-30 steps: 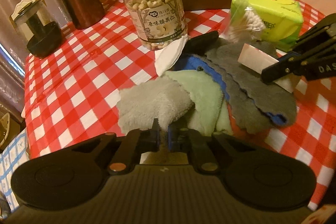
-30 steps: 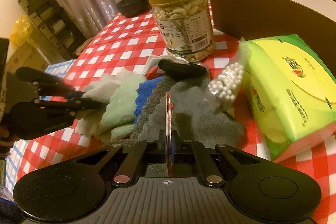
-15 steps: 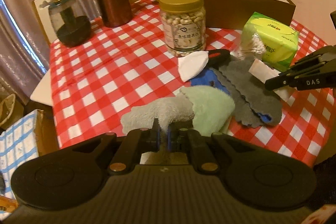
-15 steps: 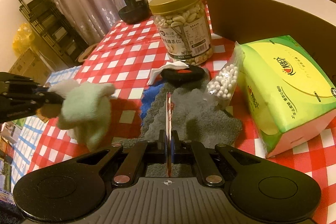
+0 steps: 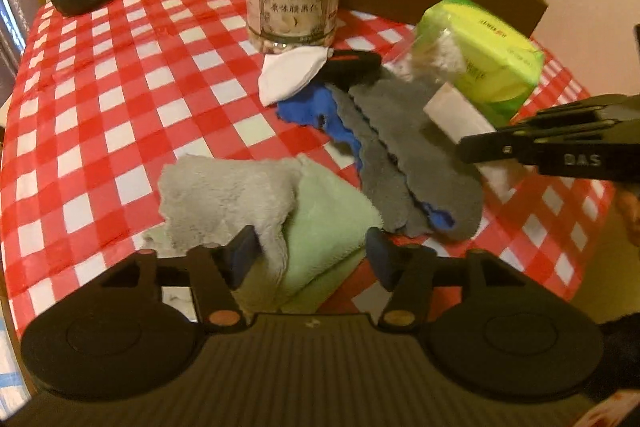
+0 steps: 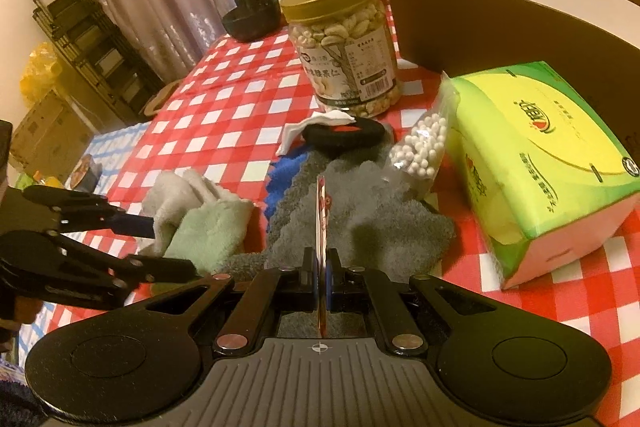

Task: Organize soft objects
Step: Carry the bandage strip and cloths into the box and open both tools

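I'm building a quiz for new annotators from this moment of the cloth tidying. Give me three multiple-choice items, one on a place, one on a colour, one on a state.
1. Where does the black hair tie lie?
A. in front of the cashew jar
B. inside the brown box
C. on the tissue pack

2. What colour is the cashew jar's lid?
A. red
B. gold
C. white

3. What is between the right gripper's jaws?
A. nothing
B. the green cloth
C. a thin card

Answers: 1 A, the tie rests on the checked tablecloth at the jar's base. 2 B, the lid shows gold in both views. 3 C, the card stands edge-on between the shut jaws.
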The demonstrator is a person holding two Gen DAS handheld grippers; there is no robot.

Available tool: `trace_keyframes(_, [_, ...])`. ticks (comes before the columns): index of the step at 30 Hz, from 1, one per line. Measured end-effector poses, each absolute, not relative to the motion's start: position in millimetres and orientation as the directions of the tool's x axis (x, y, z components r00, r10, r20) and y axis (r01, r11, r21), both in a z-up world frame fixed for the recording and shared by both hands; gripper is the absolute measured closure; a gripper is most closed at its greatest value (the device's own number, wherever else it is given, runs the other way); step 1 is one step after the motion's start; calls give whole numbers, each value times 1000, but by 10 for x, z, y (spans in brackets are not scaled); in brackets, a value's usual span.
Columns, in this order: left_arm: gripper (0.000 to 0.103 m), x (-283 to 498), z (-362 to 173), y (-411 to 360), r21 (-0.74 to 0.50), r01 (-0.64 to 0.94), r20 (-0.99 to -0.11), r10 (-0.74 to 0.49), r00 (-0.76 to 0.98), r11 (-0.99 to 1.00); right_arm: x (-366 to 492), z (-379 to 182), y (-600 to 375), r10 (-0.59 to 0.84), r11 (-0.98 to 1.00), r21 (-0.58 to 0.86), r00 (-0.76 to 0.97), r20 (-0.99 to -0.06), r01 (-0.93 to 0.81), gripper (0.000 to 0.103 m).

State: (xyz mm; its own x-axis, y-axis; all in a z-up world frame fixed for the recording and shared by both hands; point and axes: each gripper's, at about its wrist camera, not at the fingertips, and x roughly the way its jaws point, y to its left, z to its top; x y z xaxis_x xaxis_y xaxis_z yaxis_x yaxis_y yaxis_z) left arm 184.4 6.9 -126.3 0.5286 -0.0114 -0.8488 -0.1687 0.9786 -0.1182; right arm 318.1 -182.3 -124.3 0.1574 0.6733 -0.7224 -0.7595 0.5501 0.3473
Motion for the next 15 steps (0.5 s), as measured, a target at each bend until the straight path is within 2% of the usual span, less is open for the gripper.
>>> trace_keyframes(3, [37, 1926, -1333, 52, -112, -206, -855, 11, 518, 972, 3169, -1256, -1836, 667, 555, 345, 156, -729, -757, 99])
trace_keyframes(9, [37, 2048, -1420, 132, -134, -269, -852, 28, 523, 954, 3158, -1270, -1826, 660, 556, 344, 150, -736, -757, 99])
trace_keyframes(11, [46, 2047, -1457, 148, -123, -251, -850, 29, 527, 960, 3155, -1276, -1827, 657, 558, 342, 151, -739, -756, 99])
trace_keyframes(13, [69, 2024, -1471, 167, -111, -244, -843, 39, 537, 964, 3162, -1283, -1824, 655, 560, 343, 150, -740, -754, 99])
trace_keyframes(15, [81, 1998, -1465, 200, -87, -226, -840, 51, 541, 970, 3174, -1287, -1816, 656, 562, 347, 149, -740, -751, 99])
